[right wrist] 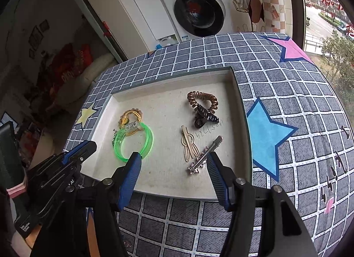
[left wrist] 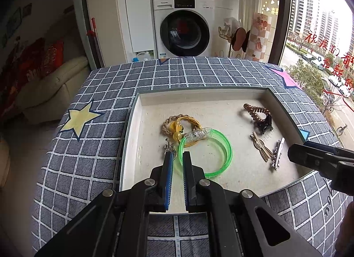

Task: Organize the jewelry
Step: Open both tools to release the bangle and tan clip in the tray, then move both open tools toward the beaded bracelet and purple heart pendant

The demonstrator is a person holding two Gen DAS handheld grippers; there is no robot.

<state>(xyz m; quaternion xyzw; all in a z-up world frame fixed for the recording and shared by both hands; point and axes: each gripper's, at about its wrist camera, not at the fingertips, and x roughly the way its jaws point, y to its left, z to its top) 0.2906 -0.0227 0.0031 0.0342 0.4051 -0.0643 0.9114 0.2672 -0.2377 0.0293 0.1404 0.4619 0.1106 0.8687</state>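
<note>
A shallow white tray (left wrist: 130, 137) lies on the checked cloth. In it lie a green bangle (left wrist: 225, 148), a yellow and beige hair-tie bundle (left wrist: 174, 124), a small silver trinket (left wrist: 169, 145), a brown coil tie with a dark claw clip (left wrist: 262, 119), a gold hairpin (left wrist: 261, 147) and a silver star clip (left wrist: 277, 153). My left gripper (left wrist: 177, 157) has its fingers nearly together around the bangle's near-left rim. My right gripper (right wrist: 173, 157) is open above the tray's near edge, between the bangle (right wrist: 148, 139) and the star clip (right wrist: 204, 154).
The tray (right wrist: 241, 106) sits mid-table on a grey checked cloth (left wrist: 93, 146) with star prints. A washing machine (left wrist: 184, 27) stands behind the table, a sofa (left wrist: 50, 86) to the left and a window (left wrist: 318, 35) to the right.
</note>
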